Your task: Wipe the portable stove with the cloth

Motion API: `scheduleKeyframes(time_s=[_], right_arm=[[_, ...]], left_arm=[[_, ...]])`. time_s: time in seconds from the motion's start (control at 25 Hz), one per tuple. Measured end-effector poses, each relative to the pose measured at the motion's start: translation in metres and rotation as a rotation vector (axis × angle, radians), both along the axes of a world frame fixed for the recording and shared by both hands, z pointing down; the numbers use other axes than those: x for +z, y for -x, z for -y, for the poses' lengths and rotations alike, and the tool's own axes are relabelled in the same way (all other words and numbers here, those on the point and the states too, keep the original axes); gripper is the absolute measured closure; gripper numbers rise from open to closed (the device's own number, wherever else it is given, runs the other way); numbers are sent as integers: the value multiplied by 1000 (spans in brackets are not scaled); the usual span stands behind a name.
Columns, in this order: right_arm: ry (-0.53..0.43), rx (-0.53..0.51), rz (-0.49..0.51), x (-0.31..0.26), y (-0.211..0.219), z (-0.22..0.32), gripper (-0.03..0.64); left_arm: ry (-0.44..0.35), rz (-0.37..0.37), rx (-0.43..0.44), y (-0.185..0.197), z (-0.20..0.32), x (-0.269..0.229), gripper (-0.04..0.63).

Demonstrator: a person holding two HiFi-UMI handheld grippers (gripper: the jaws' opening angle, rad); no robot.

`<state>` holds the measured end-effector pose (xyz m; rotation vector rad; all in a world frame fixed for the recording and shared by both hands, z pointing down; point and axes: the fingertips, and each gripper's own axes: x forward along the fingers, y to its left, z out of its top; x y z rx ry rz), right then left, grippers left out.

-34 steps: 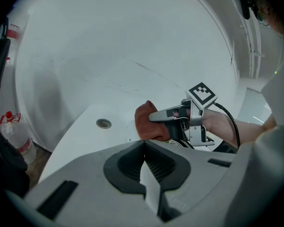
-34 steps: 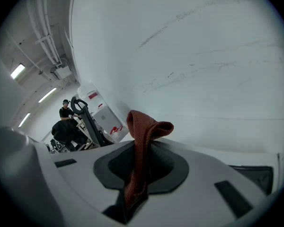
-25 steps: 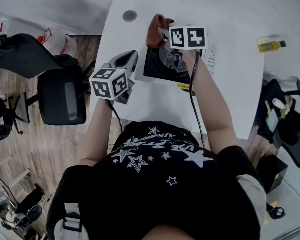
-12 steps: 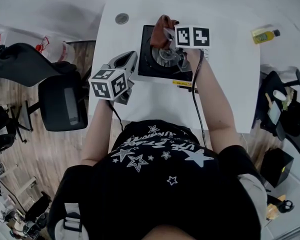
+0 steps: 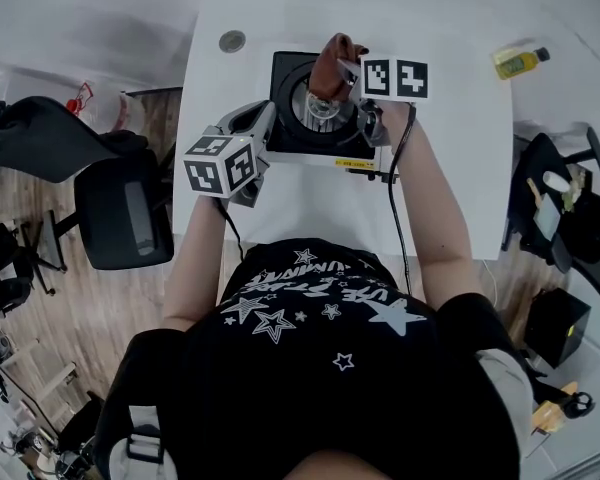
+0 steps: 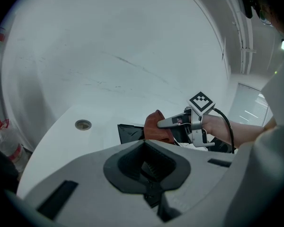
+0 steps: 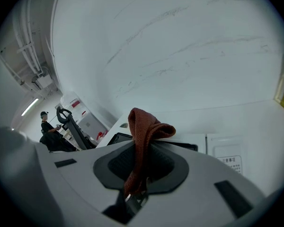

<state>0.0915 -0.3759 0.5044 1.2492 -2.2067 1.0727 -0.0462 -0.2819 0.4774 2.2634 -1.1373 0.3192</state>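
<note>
Head view: one portable stove (image 5: 288, 88) on the white counter (image 5: 310, 208). Its far right part is hidden under the right hand-held gripper (image 5: 342, 68) and the one brown cloth (image 5: 330, 60) hanging over the burner; can't tell if it's touching. The left hand-held gripper (image 5: 255, 120) sits just off the stove's left edge. One yellow bottle (image 5: 517, 62), well right of the stove.

Left gripper view: jaws clenched together, nothing in them. The stove is mostly cut off behind the gripper body.

Right gripper view: jaws clamped on the cloth, which sticks up and flops over. Only a corner of the stove peeks out.
</note>
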Motion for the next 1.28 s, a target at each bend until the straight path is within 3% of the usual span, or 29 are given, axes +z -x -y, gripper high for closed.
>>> scheduleKeyframes(time_s=[1.28], right_arm=[[28,175,20,7,-112,-23,555]], left_arm=[[27,-1,94,-41,3,8,588]])
